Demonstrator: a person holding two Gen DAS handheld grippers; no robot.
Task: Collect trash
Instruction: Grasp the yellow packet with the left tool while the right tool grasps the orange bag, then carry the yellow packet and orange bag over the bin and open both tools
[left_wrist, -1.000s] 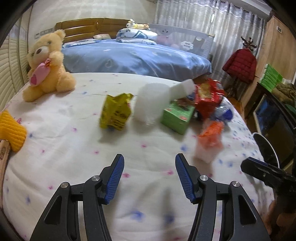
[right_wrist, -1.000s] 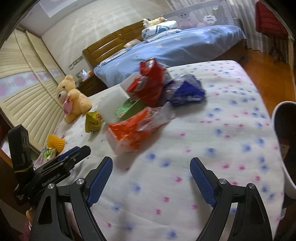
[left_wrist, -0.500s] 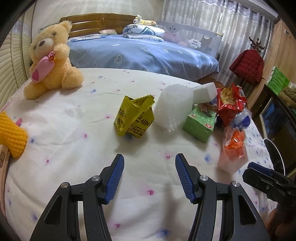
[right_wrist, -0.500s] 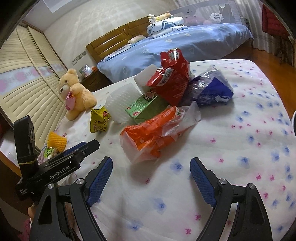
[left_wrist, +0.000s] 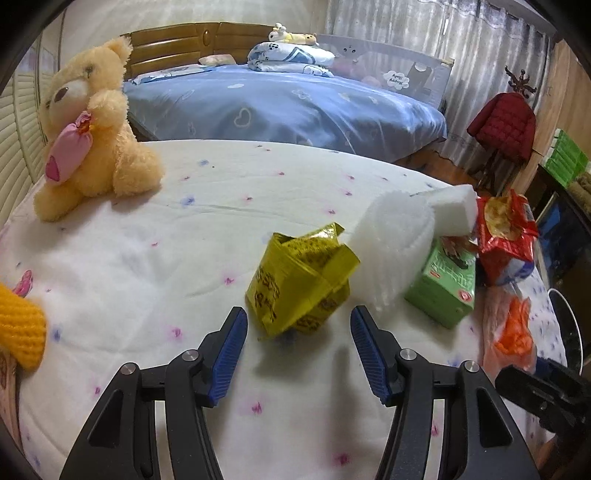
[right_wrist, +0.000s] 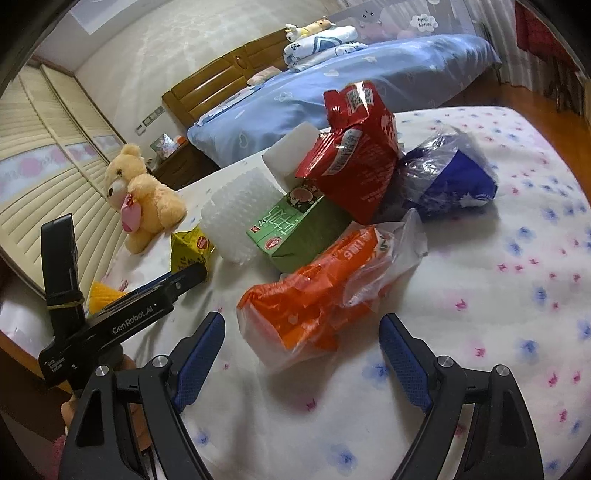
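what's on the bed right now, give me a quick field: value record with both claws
surface: white bed cover with small floral print
left claw: open, empty, yellow wrapper just ahead
right claw: open, empty, orange bag just ahead
other trash: green carton, red snack bag, blue bag, white bubble wrap, white foam block
not trash: teddy bear, far left
trash held: none

Two handheld grippers share one build: black, cut-out arms, silver screw heads at the joints, ribbed blue pads. The left gripper (left_wrist: 298, 345) carries white "GenRobot.AI" lettering along its side and a band around its black upright handle; right gripper (right_wrist: 302, 349).
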